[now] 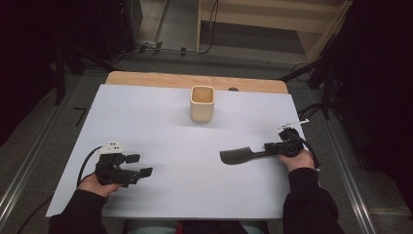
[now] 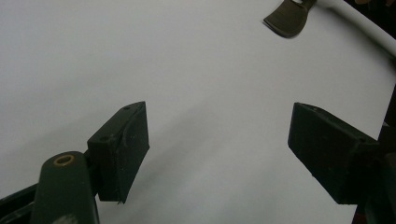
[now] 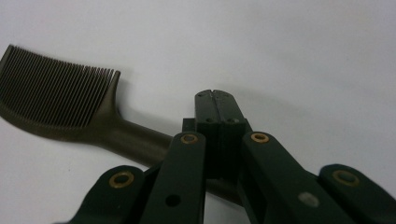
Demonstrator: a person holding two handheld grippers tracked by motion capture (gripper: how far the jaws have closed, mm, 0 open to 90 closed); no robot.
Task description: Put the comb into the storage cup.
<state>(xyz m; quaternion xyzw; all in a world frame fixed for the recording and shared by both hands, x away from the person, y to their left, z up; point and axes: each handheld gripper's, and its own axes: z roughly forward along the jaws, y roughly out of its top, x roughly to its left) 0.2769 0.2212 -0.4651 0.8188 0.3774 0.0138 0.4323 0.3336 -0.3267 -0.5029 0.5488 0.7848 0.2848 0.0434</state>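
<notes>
While my right hand (image 1: 298,159) lies low at the bench's (image 1: 160,122) near right, its right claw (image 3: 215,103) is clamped on the comb (image 1: 237,156) handle, teeth leftward; my left claw (image 1: 138,165) gapes wide, empty.

No legible text, label, brand, number or sign was found in any view; the counter (image 1: 160,122), the cup (image 1: 202,103) and the comb (image 3: 60,107) carried no readable marking
</notes>
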